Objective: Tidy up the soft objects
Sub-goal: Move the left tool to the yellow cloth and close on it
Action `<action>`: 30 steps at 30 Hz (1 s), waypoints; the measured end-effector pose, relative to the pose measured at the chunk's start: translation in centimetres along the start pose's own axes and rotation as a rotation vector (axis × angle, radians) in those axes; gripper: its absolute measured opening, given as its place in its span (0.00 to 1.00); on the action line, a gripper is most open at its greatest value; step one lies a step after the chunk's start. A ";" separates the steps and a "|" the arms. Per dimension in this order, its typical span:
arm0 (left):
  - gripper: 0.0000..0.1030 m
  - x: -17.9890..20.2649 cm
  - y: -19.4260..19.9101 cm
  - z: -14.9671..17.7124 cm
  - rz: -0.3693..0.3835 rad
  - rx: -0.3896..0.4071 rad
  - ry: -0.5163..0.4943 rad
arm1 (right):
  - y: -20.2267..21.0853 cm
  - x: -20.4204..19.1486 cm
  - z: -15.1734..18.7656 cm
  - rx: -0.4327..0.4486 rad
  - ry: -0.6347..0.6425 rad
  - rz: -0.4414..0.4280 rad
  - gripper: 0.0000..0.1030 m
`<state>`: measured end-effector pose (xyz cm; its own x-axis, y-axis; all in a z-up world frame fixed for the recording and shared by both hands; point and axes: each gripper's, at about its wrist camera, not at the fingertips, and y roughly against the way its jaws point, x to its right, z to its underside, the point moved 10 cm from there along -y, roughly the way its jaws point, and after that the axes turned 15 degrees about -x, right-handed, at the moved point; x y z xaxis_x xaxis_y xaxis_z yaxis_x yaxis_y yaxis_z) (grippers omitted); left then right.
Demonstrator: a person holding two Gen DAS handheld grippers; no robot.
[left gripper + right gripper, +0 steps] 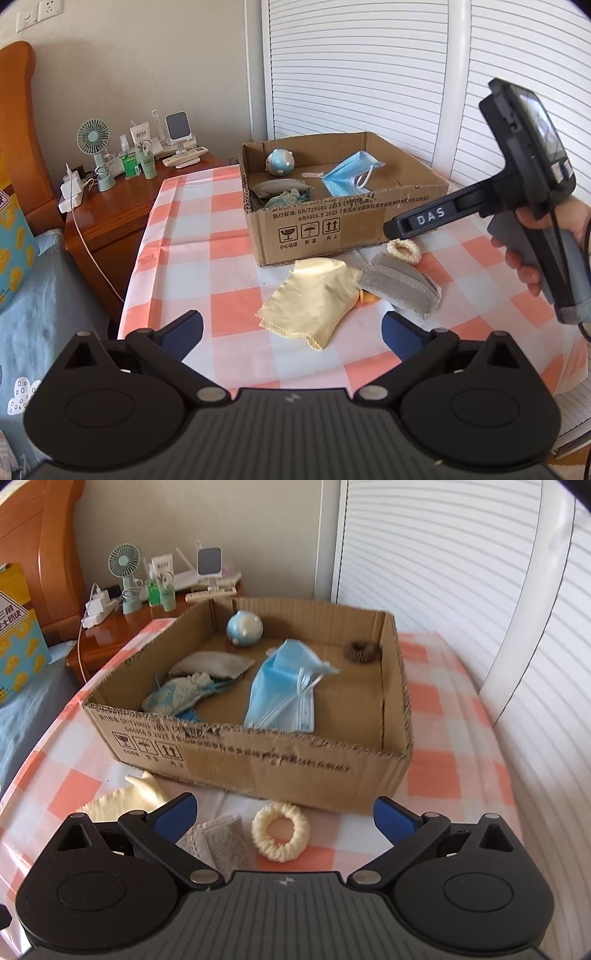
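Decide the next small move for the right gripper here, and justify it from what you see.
Probably lower the right gripper onto the cream scrunchie. Its jaws stand open and empty, the scrunchie lies on the checked tablecloth just ahead of them, outside the cardboard box that already holds the blue face mask.

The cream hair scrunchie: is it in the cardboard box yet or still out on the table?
Out. The cream scrunchie lies on the checked tablecloth, just outside the cardboard box's front wall.
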<state>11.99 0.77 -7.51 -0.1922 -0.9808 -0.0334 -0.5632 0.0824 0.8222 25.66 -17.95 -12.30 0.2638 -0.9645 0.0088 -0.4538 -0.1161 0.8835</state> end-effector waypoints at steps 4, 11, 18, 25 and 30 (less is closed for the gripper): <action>0.99 -0.5 -0.2 0.4 0.004 -0.004 0.007 | -1.8 -0.8 0.0 -0.033 -0.045 0.006 1.00; 0.99 -1.2 -0.4 0.9 -0.002 -0.011 0.017 | -4.6 -1.3 1.3 -0.078 -0.065 0.066 1.00; 0.99 -1.7 -0.8 1.2 0.003 -0.021 0.034 | -4.3 1.0 3.3 -0.089 -0.101 0.078 1.00; 0.99 -0.9 -1.2 1.1 0.013 -0.027 0.010 | -2.9 3.1 6.0 -0.075 -0.107 0.091 1.00; 0.99 0.0 -2.7 0.8 0.031 -0.045 -0.036 | -2.1 3.3 7.6 -0.042 -0.077 0.080 1.00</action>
<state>12.89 0.65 -10.18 -0.2379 -0.9709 -0.0274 -0.5201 0.1035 0.8478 21.04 -22.71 -17.64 0.1617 -0.9858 0.0451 -0.4347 -0.0301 0.9001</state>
